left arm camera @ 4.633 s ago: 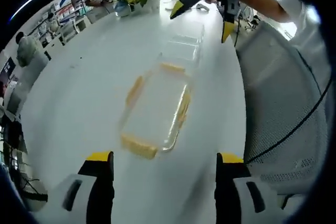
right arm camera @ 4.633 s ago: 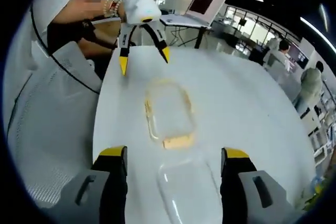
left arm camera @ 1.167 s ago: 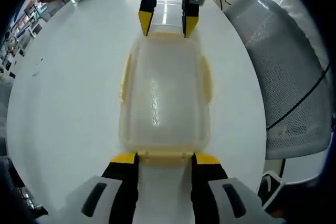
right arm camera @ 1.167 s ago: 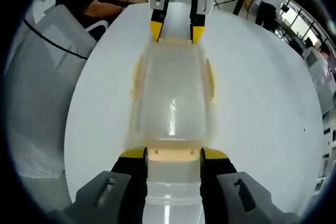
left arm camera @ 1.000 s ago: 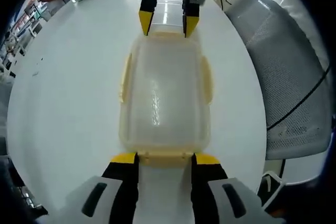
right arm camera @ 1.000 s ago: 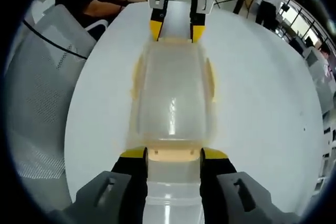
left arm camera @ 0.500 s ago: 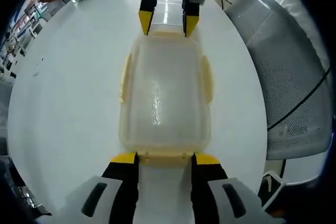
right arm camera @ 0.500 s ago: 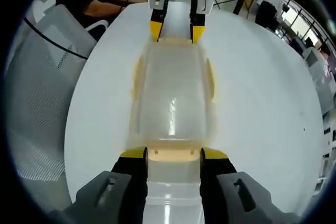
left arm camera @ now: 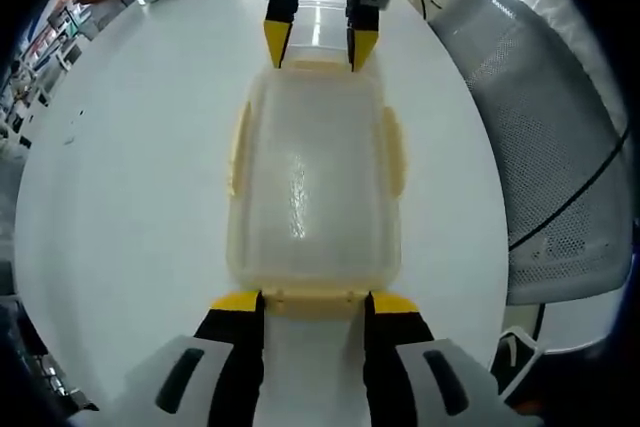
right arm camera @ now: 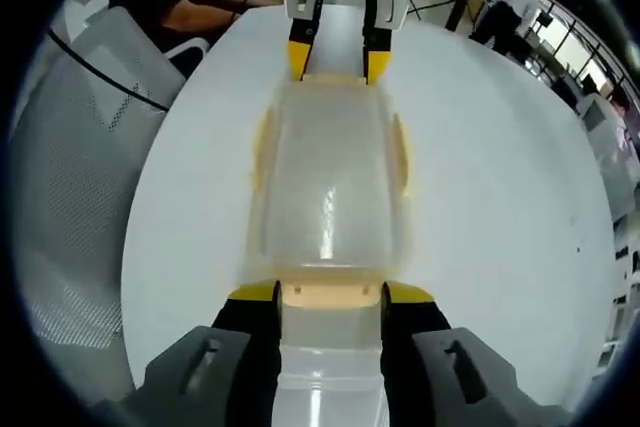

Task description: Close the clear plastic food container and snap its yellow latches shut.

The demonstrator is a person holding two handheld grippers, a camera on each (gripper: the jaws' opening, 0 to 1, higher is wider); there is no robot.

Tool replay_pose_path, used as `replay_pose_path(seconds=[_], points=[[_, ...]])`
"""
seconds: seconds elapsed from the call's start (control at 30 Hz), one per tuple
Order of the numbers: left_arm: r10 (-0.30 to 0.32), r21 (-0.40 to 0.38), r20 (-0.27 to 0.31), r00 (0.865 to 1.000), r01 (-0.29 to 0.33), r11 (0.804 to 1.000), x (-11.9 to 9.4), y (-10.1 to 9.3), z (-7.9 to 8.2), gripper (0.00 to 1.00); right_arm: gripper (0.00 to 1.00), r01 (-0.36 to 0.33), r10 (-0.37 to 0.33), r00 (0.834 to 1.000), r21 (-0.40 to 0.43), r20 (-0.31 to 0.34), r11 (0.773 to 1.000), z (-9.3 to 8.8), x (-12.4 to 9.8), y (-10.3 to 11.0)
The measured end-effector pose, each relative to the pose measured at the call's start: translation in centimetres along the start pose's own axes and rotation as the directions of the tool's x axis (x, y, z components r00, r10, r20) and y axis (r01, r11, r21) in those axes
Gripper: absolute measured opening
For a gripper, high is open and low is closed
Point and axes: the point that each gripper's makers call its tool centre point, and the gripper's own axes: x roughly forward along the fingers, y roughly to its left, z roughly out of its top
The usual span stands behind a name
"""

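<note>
The clear food container (left arm camera: 312, 187) lies lengthwise in the middle of the white bench (left arm camera: 120, 197) with its lid on. A yellow latch sits at each short end and one along each long side (left arm camera: 237, 145). It looks light, thin-walled and smooth, so it would probably skate across the bench under a push from one end alone; the plastic is stiff enough to press on, but the latches likely need a firm squeeze at the rim. The end latches, opposite each other, are the sensible places to take hold.

In the left gripper view, the left gripper (left arm camera: 306, 302) has its yellow-tipped jaws narrowly parted and set on either side of the near end latch (left arm camera: 310, 299), touching or almost touching it; whether they truly pinch it cannot be told. The right gripper (left arm camera: 314, 45) meets the far end head-on, jaws likewise a little apart, astride that latch.

In the right gripper view the same pairing is mirrored: the right gripper (right arm camera: 320, 295) brackets its end latch (right arm camera: 330, 293), the left gripper (right arm camera: 338, 59) opposite. Both are level and aimed straight along the container. A grey mesh chair (left arm camera: 540, 147) stands beside the bench.
</note>
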Motion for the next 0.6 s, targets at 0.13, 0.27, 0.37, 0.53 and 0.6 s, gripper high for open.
replay_pose_path(seconds=[0.13,0.27,0.37,0.53,0.6], points=[[0.006,0.004,-0.011,1.000,-0.006,1.000,0.0,0.1,0.0,0.34,0.35,0.000,0.000,1.000,-0.002,-0.001,1.000,0.1,-0.2,0.0],[0.014,0.003,-0.015,1.000,-0.014,1.000,-0.3,0.3,-0.2,0.34,0.35,-0.003,0.003,1.000,0.010,0.014,1.000,0.5,-0.4,-0.2],[0.011,-0.005,-0.008,1.000,-0.011,1.000,-0.6,0.3,-0.2,0.34,0.35,-0.004,0.004,1.000,0.007,0.017,1.000,0.6,-0.5,-0.2],[0.022,-0.006,-0.012,1.000,-0.022,1.000,-1.2,0.5,-0.2,0.34,0.35,-0.003,0.003,1.000,0.001,0.028,1.000,1.0,-1.1,-0.5],[0.026,-0.008,-0.011,1.000,-0.026,1.000,-1.4,0.6,-0.2,0.34,0.35,-0.001,0.001,1.000,-0.002,0.030,1.000,1.2,-1.3,-0.5]])
